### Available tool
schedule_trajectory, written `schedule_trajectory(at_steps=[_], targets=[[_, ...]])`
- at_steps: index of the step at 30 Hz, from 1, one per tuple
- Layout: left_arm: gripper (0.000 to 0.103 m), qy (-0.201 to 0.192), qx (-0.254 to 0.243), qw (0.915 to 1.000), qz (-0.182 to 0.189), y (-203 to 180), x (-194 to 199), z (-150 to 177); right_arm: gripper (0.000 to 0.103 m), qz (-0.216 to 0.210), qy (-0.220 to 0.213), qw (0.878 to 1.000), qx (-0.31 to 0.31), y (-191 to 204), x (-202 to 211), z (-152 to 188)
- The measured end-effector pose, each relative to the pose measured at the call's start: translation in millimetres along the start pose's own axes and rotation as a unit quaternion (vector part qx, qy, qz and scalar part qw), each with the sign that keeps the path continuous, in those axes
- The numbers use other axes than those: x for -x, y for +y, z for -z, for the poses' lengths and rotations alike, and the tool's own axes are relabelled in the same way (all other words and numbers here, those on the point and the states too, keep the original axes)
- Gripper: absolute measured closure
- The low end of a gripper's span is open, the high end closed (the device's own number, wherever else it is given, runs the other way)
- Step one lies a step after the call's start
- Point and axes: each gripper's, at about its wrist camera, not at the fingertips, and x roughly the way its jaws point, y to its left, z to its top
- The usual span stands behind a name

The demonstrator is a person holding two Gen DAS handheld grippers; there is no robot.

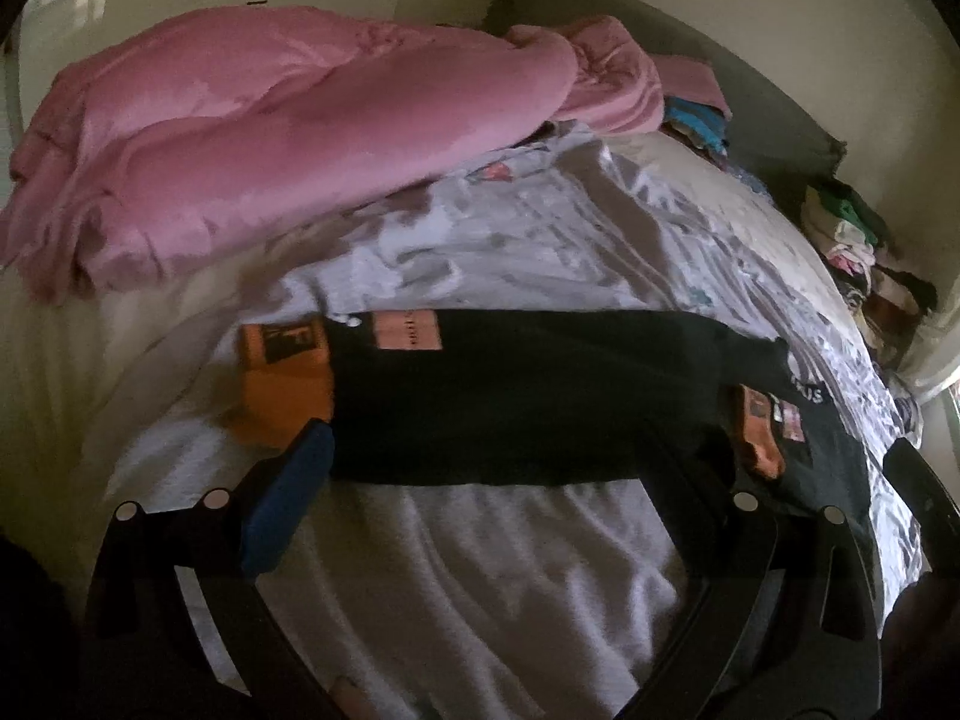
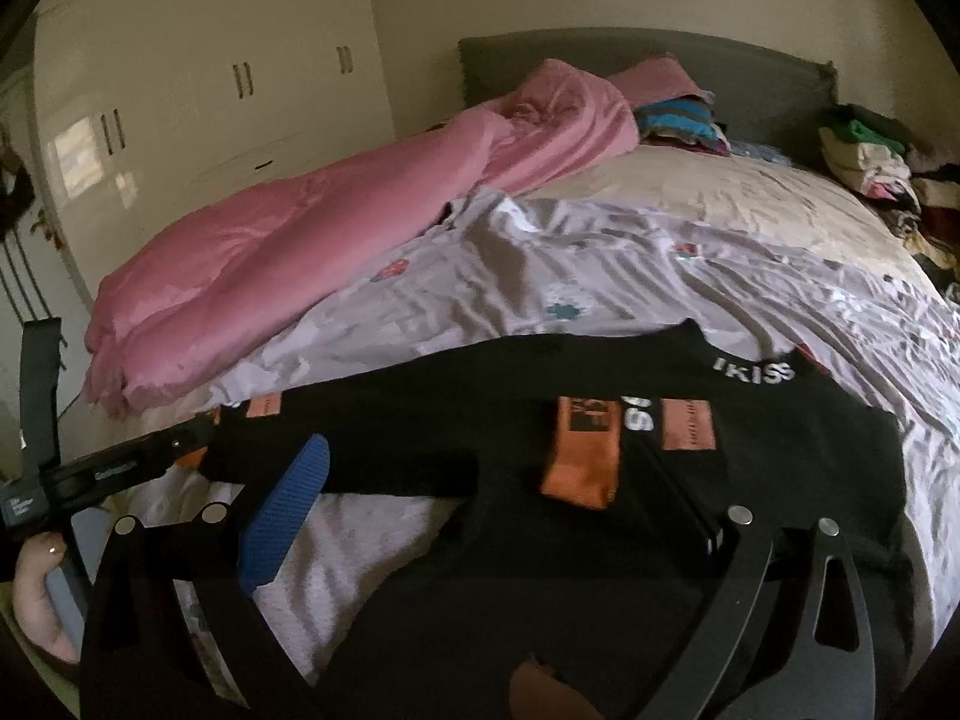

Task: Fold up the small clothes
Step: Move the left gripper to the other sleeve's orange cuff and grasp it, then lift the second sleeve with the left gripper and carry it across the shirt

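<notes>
A black garment (image 1: 528,396) with orange patches and white lettering lies spread on the bed sheet (image 1: 480,570). In the right wrist view it (image 2: 600,510) fills the middle, with an orange patch (image 2: 579,459) and a white-lettered collar (image 2: 753,372). My left gripper (image 1: 510,462) is open, its blue-padded left finger (image 1: 288,498) at the garment's near edge, the right finger over the fabric. My right gripper (image 2: 492,492) is open and hovers over the garment, blue-padded finger (image 2: 282,516) by a sleeve. The left gripper (image 2: 120,468) shows at the far left of the right view.
A pink duvet (image 1: 270,138) is bunched along the far left of the bed. Stacks of clothes (image 2: 870,156) sit by the grey headboard (image 2: 600,54) at the right. White wardrobes (image 2: 210,78) stand behind the bed.
</notes>
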Motion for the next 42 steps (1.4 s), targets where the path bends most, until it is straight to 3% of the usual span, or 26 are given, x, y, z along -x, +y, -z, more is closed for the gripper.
schedule_trajectory(at_steps=[12,25,27,29,31,32,42], targets=[[0.010,0.024,0.054,0.9978,-0.029,45.0,-18.9,3.8,0.005,-0.024,0.021,0.999,0.017,30.4,-22.7,6.5],[0.012,0.038,0.117,0.9916,-0.041,84.0,-50.4,12.0,0.005,-0.028,0.037,0.999,0.000,23.1,-38.9,23.1],[0.026,0.031,0.119,0.9914,-0.045,84.6,-52.3,9.6,0.005,-0.028,0.040,0.999,-0.005,19.4,-40.8,25.3],[0.047,0.024,0.120,0.9917,-0.039,82.7,-53.5,5.5,0.005,-0.026,0.042,0.999,-0.012,14.1,-41.7,27.2],[0.081,0.018,0.119,0.9924,-0.028,80.6,-54.2,1.7,0.005,-0.024,0.042,0.999,-0.019,8.3,-40.9,28.1],[0.092,0.015,0.120,0.9924,-0.019,79.7,-54.4,0.5,0.005,-0.023,0.041,0.999,-0.022,6.0,-39.6,28.0],[0.094,-0.037,0.096,0.9945,0.018,42.2,-11.5,-18.4,0.005,-0.004,0.017,0.998,-0.057,-32.9,-11.2,26.2]])
